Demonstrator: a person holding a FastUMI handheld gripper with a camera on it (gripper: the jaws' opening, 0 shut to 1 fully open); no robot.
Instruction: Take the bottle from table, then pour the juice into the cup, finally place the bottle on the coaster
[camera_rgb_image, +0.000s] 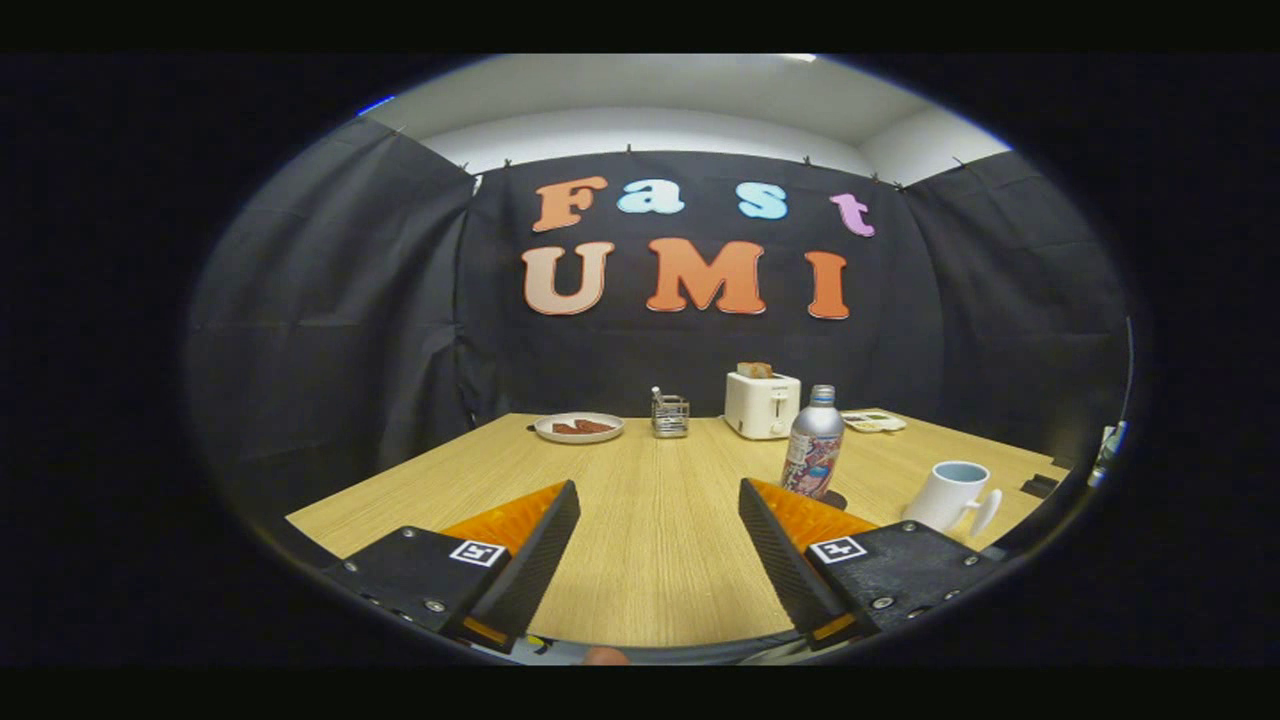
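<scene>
Holding fingers (660, 500) apart, empty; 1 bottle (813, 442), 1 cup (950, 496).

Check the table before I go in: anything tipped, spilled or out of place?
Nothing stands out. The bottle stands upright just beyond the right finger, on a dark round pad that may be the coaster. The cup stands upright beside it. The toaster, plate and small rack sit at the far edge. The tongs are open over bare table.
</scene>
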